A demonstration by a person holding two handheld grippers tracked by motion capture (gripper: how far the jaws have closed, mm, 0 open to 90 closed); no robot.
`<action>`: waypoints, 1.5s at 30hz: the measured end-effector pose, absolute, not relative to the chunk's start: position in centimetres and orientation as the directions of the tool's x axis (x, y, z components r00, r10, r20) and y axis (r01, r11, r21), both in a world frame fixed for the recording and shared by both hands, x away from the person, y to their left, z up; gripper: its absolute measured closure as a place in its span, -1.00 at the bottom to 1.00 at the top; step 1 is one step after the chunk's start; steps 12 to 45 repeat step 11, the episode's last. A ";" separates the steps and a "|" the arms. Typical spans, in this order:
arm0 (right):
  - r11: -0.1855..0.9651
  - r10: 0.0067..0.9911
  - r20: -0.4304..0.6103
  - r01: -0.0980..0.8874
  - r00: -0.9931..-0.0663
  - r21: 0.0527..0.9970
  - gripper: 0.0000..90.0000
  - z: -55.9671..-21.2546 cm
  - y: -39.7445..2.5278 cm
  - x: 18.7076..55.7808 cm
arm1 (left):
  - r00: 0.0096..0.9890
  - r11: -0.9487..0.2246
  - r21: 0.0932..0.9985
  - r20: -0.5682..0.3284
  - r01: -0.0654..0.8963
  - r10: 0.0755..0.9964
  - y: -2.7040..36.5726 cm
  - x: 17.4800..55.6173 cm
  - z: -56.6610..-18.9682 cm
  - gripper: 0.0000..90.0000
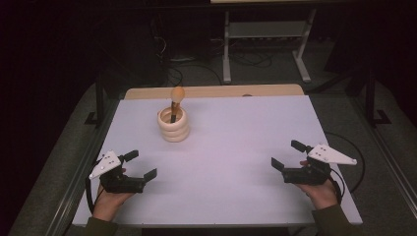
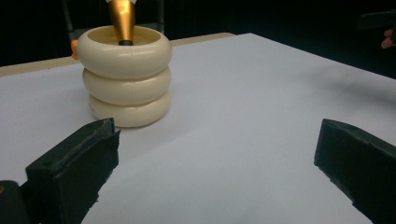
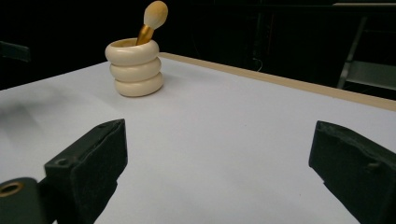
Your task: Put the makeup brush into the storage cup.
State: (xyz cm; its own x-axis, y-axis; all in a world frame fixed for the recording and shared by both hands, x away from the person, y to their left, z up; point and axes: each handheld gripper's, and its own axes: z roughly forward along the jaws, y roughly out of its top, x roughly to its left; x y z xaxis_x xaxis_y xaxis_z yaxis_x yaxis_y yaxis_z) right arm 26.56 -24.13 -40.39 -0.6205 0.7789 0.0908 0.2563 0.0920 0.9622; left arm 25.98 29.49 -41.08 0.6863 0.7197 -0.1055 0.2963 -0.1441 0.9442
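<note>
A cream ribbed holder [image 1: 173, 125] made of three stacked rings stands on the white table toward the back left of centre. A brush [image 1: 176, 100] with a gold ferrule and a pale round head stands in it, head up. The same holder [image 2: 124, 75] rises close ahead in the left gripper view, and the holder [image 3: 135, 67] with the brush [image 3: 151, 22] sits farther off in the right gripper view. My left gripper [image 1: 141, 165] rests at the front left, open and empty. Over at the front right, my right gripper [image 1: 288, 154] is also open with nothing between its jaws.
The white table top [image 1: 236, 147] has a wooden strip [image 1: 216, 91] along its far edge. Beyond it, in the dark, stand a metal frame [image 1: 265, 44] and cables on the floor. A cable [image 1: 351, 162] trails from the right gripper off the table's right edge.
</note>
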 end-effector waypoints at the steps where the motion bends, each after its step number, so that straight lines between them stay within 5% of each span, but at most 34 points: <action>1: 0.092 0.778 0.092 0.257 -0.621 0.962 -0.92 -40.4 -24.1 26.5 | 0.688 -0.149 0.943 -0.102 0.296 0.719 29.5 26.0 -41.1 -1.00; 45: 0.095 0.778 0.087 0.254 -0.623 0.963 -0.92 -40.5 -24.1 26.5 | 0.697 -0.163 0.941 -0.097 0.297 0.710 29.3 25.9 -41.1 -1.00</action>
